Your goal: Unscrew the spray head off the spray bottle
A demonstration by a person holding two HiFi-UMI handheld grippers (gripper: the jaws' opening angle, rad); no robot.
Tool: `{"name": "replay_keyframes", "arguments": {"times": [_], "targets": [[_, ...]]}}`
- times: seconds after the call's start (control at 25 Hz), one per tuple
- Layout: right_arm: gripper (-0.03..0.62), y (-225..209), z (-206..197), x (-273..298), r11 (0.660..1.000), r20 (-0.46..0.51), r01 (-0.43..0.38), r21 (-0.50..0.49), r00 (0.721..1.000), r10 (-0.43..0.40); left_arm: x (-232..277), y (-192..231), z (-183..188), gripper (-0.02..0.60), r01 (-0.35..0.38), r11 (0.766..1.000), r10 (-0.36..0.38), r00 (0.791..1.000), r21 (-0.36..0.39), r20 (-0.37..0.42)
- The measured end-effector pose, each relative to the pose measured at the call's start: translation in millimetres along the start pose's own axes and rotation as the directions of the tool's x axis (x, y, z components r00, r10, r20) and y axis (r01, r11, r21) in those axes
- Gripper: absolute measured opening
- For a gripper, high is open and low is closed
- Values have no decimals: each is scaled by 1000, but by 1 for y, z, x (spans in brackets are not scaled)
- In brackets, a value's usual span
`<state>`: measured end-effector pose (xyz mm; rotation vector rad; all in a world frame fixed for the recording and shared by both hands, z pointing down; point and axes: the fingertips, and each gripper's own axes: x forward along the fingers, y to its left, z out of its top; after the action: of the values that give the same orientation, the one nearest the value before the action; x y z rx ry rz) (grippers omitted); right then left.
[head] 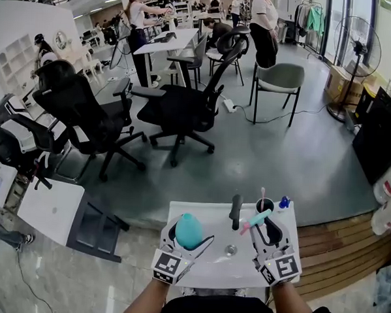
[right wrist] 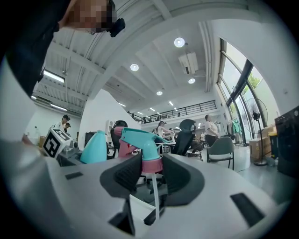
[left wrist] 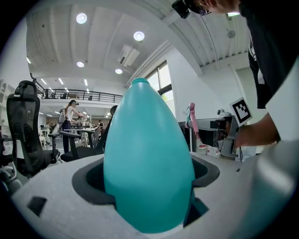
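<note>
Spray head (right wrist: pixel 139 139) sits clear of the spray bottle (left wrist: pixel 147 163). Its pink collar (right wrist: pixel 152 164) is pinched between the 2 partly spread jaws of the right gripper (right wrist: pixel 152 173), and the dip tube (right wrist: pixel 154 198) hangs bare. The left gripper (left wrist: pixel 147 179) clamps the bottle's wide teal body upright over the white basin top (head: pixel 219 268). That smooth, tapered shell could slip up out of the pads if squeezed harder. Tilting it would likely spill liquid from the open neck, and the tube may drip.

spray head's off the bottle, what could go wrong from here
The bottle, in the left gripper, is open at the neck; tipping it might spill whatever is inside. The right gripper pinches the spray head only at its pink collar, so it could slip, and its dip tube may drip on the table.
</note>
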<state>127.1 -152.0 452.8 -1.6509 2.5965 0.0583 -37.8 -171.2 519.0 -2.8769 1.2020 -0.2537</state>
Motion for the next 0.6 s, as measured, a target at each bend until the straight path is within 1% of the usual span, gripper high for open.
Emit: {"name": "replay_keyframes", "arguments": {"times": [0.6], "targets": [[143,0,0,-1,1000,0,4,3,1000,-3,-1,-1,-1,457,0,1000,0,1000,4,-3]]}}
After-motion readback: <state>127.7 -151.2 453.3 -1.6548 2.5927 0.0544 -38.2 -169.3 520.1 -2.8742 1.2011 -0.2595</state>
